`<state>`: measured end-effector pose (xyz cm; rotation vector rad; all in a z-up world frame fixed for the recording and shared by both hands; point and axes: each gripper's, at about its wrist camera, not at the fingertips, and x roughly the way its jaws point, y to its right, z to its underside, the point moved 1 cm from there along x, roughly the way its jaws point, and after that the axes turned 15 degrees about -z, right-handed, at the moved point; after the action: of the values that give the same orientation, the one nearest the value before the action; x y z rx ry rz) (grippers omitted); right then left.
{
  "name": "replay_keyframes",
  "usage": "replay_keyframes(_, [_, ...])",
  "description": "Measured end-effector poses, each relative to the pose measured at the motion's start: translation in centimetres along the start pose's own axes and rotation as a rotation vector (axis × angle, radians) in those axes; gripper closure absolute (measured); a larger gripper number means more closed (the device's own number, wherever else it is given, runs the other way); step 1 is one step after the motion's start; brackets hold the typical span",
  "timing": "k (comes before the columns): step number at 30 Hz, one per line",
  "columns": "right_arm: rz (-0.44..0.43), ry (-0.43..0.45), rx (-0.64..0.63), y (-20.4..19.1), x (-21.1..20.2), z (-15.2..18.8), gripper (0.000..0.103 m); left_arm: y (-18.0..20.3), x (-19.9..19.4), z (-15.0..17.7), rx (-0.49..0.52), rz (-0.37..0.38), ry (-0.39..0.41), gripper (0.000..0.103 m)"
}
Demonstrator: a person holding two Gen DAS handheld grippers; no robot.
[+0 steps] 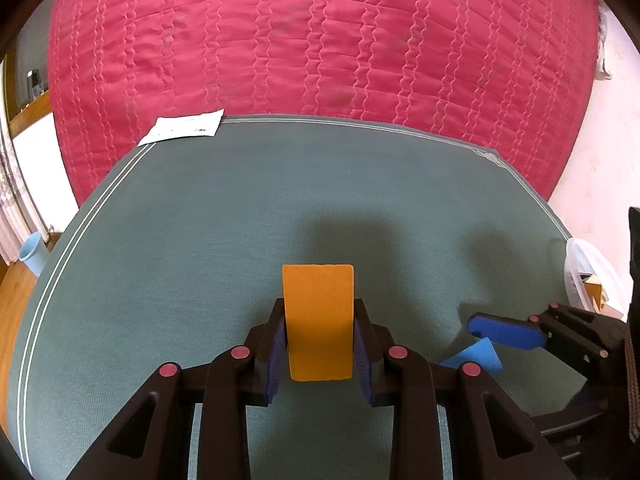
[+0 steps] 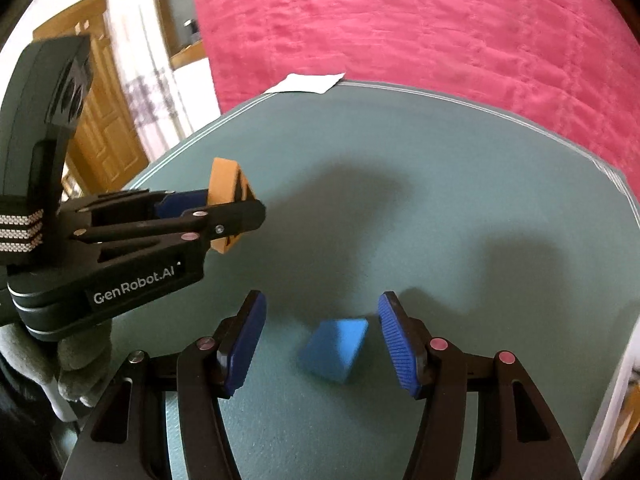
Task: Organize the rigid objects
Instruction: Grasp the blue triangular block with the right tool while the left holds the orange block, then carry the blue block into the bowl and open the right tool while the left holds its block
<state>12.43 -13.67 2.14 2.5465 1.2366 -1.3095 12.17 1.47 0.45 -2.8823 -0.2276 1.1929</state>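
Observation:
My left gripper (image 1: 319, 316) is shut on an orange block (image 1: 318, 320) and holds it above the green mat (image 1: 200, 240). The same gripper (image 2: 236, 204) and orange block (image 2: 224, 180) show at the left of the right wrist view. A blue wedge-shaped block (image 2: 334, 348) lies on the green mat (image 2: 400, 200). My right gripper (image 2: 320, 328) is open, its fingers on either side of the blue block without touching it. In the left wrist view the blue block (image 1: 476, 356) and the right gripper's blue fingers (image 1: 504, 332) show at the right.
A clear plastic container (image 1: 584, 276) with a wooden block in it stands at the mat's right edge. A white paper (image 1: 180, 128) lies at the mat's far left corner. A pink quilted bedspread (image 1: 320, 40) lies beyond. A light blue cup (image 1: 32, 252) stands off to the left.

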Motion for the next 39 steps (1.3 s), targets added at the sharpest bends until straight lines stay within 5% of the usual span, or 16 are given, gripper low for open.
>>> replay_keyframes(10, [-0.078, -0.074, -0.041, -0.9, -0.8, 2.1, 0.043, -0.2, 0.2, 0.0, -0.002, -0.004, -0.005, 0.071])
replay_keyframes(22, [0.133, -0.046, -0.039, -2.8, -0.6, 2.9, 0.053, -0.1, 0.1, 0.2, 0.003, -0.005, -0.002, 0.071])
replay_keyframes(26, [0.176, -0.031, -0.027, -2.7, -0.7, 2.9, 0.071, -0.2, 0.0, 0.2, 0.006, -0.002, -0.001, 0.071])
replay_keyframes(39, [0.185, 0.036, 0.041, -2.5, -3.6, 4.6, 0.071, 0.9, -0.7, 0.5, 0.037, 0.009, 0.019, 0.071])
